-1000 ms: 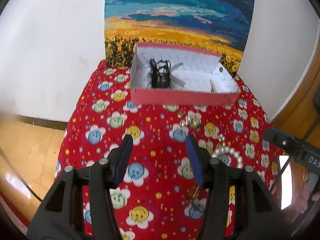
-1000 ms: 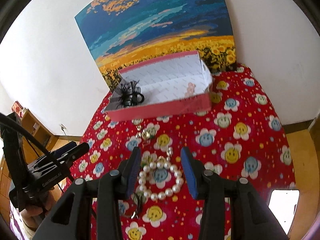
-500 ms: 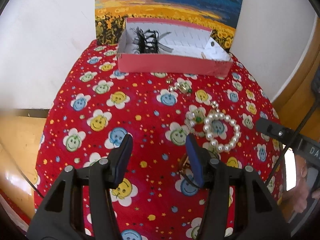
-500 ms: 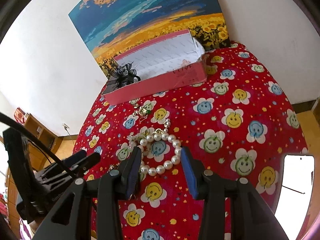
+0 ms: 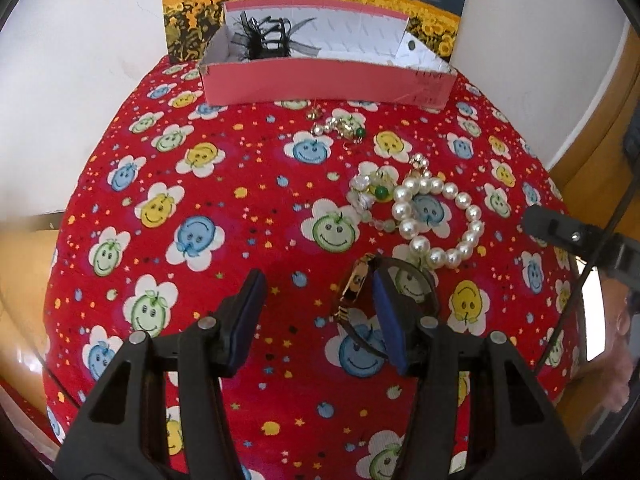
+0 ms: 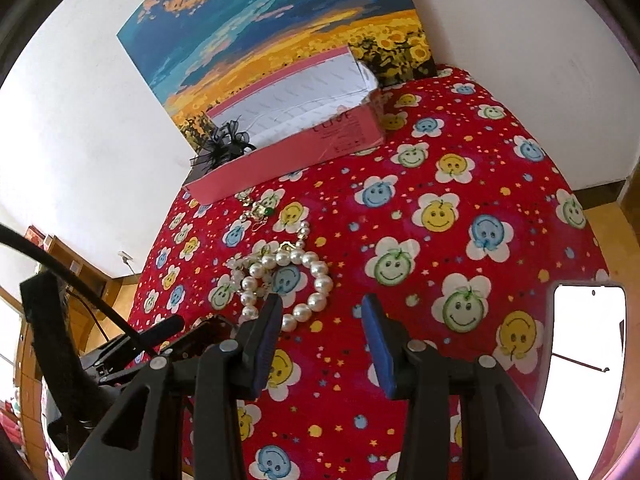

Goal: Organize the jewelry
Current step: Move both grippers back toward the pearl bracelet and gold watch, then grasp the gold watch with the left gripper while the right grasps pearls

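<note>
A pearl bracelet [image 5: 438,222] lies on the red flowered cloth [image 5: 240,200], right of centre; it also shows in the right wrist view [image 6: 288,284]. A small clear-bead bracelet with a green bead [image 5: 370,196] touches its left side. A gold and green earring cluster [image 5: 344,128] lies nearer the pink box [image 5: 328,84], which holds a black bow [image 5: 266,38]. A gold watch with a dark strap [image 5: 356,288] lies just inside my left gripper's right finger. My left gripper [image 5: 316,304] is open and empty. My right gripper [image 6: 320,320] is open and empty, just short of the pearls.
A sunflower painting [image 6: 280,36] leans on the white wall behind the box. The cloth falls away at the table's rounded edges [image 5: 80,208]. My right gripper's tip [image 5: 560,232] shows at the right of the left wrist view. A phone screen [image 6: 584,368] glows at the right.
Both grippers have moved down and closer to the cloth. The watch now sits beside my left gripper's right finger, and the pearls lie just ahead of my right gripper.
</note>
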Demonstrator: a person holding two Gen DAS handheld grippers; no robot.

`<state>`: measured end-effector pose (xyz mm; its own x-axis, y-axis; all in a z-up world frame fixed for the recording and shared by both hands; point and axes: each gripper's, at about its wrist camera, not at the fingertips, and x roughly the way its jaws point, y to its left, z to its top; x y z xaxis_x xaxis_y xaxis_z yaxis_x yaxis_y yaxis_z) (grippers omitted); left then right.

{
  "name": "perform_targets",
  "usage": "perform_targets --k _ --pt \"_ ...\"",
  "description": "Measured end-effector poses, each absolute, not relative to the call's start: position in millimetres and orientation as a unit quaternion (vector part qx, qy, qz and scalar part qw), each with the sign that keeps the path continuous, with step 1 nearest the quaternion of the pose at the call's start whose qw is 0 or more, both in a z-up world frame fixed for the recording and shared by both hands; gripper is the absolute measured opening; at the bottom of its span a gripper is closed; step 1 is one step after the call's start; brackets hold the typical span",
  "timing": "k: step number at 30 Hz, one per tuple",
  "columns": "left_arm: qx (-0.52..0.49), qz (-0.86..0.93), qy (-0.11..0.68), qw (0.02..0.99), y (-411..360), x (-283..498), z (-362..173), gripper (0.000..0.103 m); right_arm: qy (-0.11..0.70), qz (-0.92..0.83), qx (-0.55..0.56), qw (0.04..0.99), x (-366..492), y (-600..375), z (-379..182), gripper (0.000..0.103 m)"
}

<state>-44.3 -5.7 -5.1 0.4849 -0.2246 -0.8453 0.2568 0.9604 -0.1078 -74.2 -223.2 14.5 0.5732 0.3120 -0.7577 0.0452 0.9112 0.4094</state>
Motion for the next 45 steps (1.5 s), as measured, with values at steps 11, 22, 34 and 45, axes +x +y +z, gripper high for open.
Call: perform_targets --k 11,22,34,45 --pt "0.041 -0.149 0.477 0.865 -15.2 -44.1 -11.1 0.045 0.463 0.08 0.203 0.859 -71.4 -227.6 3.5 0.044" --pt "0.077 -0.183 0.451 0.87 -27.8 -53.2 -10.3 0.005 0.47 0.077 0.198 0.857 -68.4 -222.9 -3.3 0.044" --pt "0.03 -0.165 0.44 0.882 -2.4 -50.0 1.1 0.001 0.483 0.067 0.178 0.855 -61.6 -212.7 -7.8 0.044" --pt "-0.011 -0.121 0.437 0.891 35.1 -33.1 8.6 0.001 0.49 0.059 0.133 0.859 -30.9 -193.4 -9.5 0.044"
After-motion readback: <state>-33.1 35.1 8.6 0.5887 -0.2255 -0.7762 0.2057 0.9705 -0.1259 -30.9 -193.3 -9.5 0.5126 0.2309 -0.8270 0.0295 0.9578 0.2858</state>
